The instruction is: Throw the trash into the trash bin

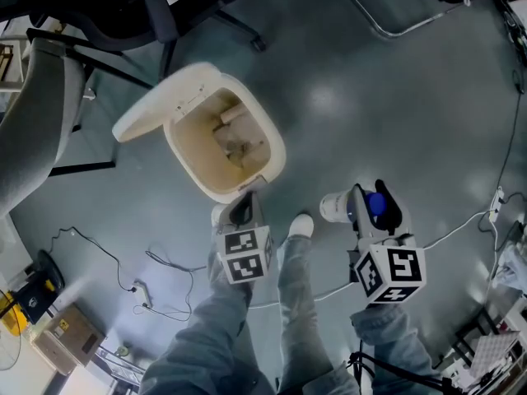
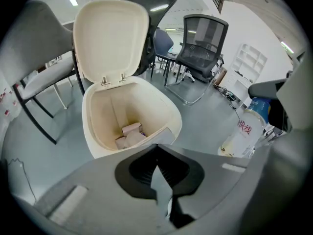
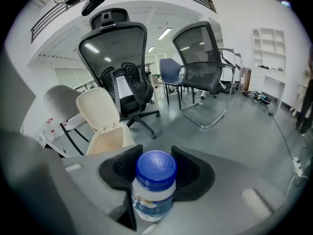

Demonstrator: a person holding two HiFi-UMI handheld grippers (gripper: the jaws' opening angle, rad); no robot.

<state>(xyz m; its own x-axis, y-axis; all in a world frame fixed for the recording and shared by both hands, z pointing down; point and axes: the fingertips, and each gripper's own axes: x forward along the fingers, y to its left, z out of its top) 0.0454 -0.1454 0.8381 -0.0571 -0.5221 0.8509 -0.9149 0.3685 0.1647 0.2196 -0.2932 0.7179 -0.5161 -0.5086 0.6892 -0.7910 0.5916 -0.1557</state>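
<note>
Head view: the trash bin [image 1: 276,151], lid up, stands at twelve o'clock of the left gripper [image 1: 243,206]. At three o'clock, the right gripper [image 1: 360,207] pinches a bottle [image 1: 332,207].

Left gripper view: jaws pressed together, empty.

Right gripper view: the bottle's blue cap sits between the jaws, with the bin at ten o'clock.

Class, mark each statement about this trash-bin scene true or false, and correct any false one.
1. The trash bin's lid is open. True.
2. The bin is empty. False: cardboard scraps lie at its bottom.
3. The right gripper is closed on a blue-capped bottle. True.
4. The left gripper holds a bottle too. False: its jaws are together with nothing between them.
5. The bin stands on a table. False: it stands on the grey floor.
</note>
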